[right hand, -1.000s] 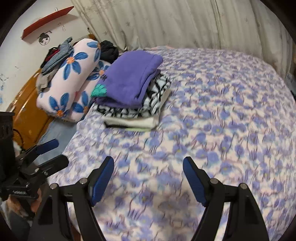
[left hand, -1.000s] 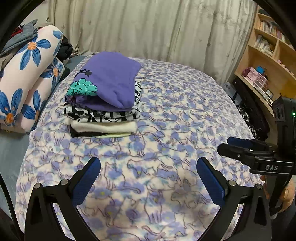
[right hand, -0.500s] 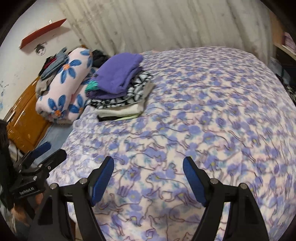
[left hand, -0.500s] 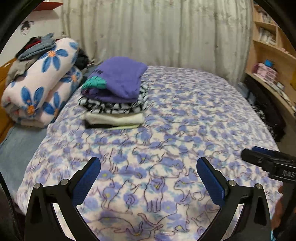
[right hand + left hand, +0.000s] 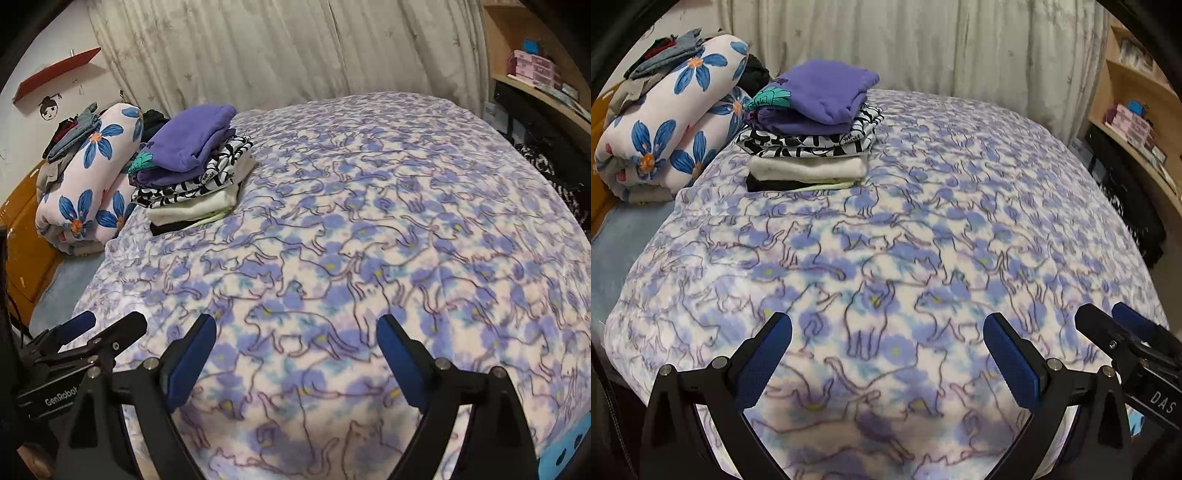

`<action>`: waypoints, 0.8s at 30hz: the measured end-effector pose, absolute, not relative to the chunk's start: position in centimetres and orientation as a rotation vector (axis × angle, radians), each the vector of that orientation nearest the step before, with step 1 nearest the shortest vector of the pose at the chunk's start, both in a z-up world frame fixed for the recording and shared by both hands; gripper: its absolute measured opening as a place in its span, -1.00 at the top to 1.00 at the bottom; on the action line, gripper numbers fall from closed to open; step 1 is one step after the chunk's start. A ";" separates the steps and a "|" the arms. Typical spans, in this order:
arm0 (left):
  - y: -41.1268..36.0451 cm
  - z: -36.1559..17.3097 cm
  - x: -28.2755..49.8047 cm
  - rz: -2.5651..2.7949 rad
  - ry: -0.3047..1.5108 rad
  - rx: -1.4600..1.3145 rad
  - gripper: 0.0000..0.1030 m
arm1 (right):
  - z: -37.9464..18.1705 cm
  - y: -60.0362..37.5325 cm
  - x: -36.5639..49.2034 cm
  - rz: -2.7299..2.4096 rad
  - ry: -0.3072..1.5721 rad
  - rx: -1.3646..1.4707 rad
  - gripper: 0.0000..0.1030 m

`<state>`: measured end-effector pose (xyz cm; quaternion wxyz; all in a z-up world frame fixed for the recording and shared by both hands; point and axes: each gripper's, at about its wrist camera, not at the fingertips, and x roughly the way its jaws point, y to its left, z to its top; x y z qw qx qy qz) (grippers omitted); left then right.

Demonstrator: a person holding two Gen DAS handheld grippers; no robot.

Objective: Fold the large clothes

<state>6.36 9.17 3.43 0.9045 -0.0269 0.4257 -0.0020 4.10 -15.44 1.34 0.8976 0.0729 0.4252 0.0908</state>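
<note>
Two grippers, left (image 5: 886,332) and right (image 5: 295,332), spread wide, gripping nothing.
Folded clothes stack (image 5: 812,136) far-left on cat-print blanket (image 5: 923,240), beside floral quilt roll (image 5: 668,122); long axis crosswise, folds facing grippers.

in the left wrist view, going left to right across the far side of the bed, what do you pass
flowered bedding roll → stack of folded clothes → bare stretch of cat-print blanket → wooden shelves
</note>
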 end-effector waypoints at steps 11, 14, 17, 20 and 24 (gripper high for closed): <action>7.3 4.0 3.7 -0.016 0.862 0.013 -0.99 | 1.7 -15.7 1.3 0.209 0.866 0.139 -0.73; 7.2 4.0 3.4 -0.017 0.867 0.004 -0.99 | 2.1 -15.7 1.0 0.212 0.852 0.137 -0.73; 7.1 4.3 3.1 -0.019 0.865 0.002 -0.99 | 2.4 -15.9 0.8 0.209 0.843 0.138 -0.73; 6.9 4.5 3.0 -0.016 0.861 0.003 -0.99 | 2.6 -16.1 0.7 0.213 0.843 0.146 -0.73; 6.9 4.8 2.9 -0.014 0.856 0.004 -0.99 | 2.9 -16.0 0.5 0.214 0.835 0.148 -0.73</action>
